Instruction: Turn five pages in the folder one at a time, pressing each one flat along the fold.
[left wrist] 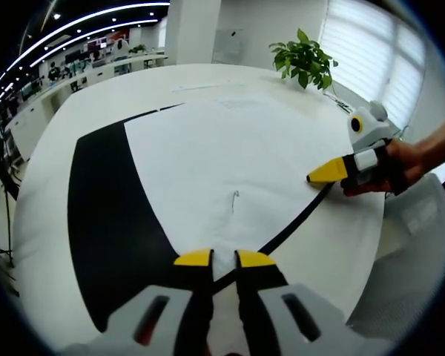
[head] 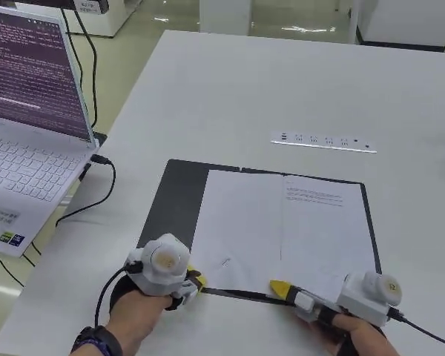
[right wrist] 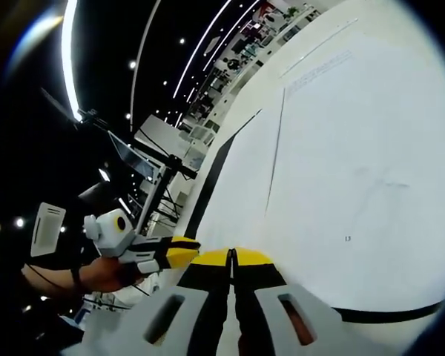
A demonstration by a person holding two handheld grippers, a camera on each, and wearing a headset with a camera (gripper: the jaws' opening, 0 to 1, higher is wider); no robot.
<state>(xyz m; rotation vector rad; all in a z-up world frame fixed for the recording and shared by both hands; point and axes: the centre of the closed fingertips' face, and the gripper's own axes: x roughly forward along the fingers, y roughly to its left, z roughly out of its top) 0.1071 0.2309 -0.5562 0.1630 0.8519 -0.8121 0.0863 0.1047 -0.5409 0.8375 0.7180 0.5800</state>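
A black folder (head: 179, 200) lies open on the white table, with a blank white page (head: 237, 222) on the left of the fold and a printed page (head: 326, 230) on the right. My left gripper (head: 196, 280) sits at the left page's near corner. In the left gripper view (left wrist: 224, 258) its jaws stand narrowly apart around the folder's near edge (left wrist: 282, 233). My right gripper (head: 279, 288) is shut, its yellow tips low over the near edge by the fold. In the right gripper view (right wrist: 231, 256) its jaws hold nothing, and the fold (right wrist: 274, 163) runs ahead of them.
An open laptop (head: 30, 126) stands at the left, its black cable (head: 96, 193) trailing toward the folder's left side. A white power strip (head: 322, 142) lies beyond the folder. A potted plant (left wrist: 304, 59) stands at the table's far end. The table's front edge is just below both hands.
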